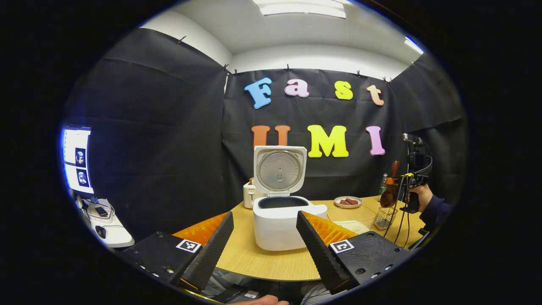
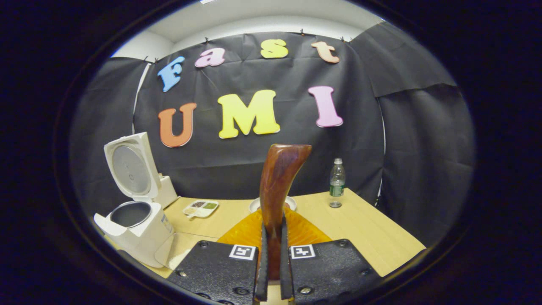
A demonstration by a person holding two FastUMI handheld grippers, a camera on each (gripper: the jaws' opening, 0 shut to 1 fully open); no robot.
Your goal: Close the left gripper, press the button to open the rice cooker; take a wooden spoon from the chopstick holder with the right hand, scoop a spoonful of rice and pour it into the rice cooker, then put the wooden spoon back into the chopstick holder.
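Right claw [image 2: 271,271]: fingers together, clamped on the handle of the wooden spoon [image 2: 277,186]. Spoon's long axis runs up and away from the claw, near upright, the free end leaning slightly right at top. In the left gripper view the same claw [image 1: 402,186] sits high over the mesh chopstick holder [image 1: 384,218] at the far right of the worktop [image 1: 262,262], spoon bowl hanging just above the holder.

Left claw [image 1: 264,248]: fingers wide apart, holding nothing, aimed straight at the rice cooker [image 1: 277,220].

Cooker lid is up and the pot is exposed, so the button step looks done. Key relation: from the right claw, the cooker [image 2: 135,224] lies down and to the left; a clear container with white grains, likely the rice [image 2: 175,256], sits just beside the cooker's base. Judged next: swing left and dip.

Count: one spoon, one cooker, one holder, one water bottle [image 2: 337,182], one plate [image 1: 348,201], one toaster [image 1: 250,194].
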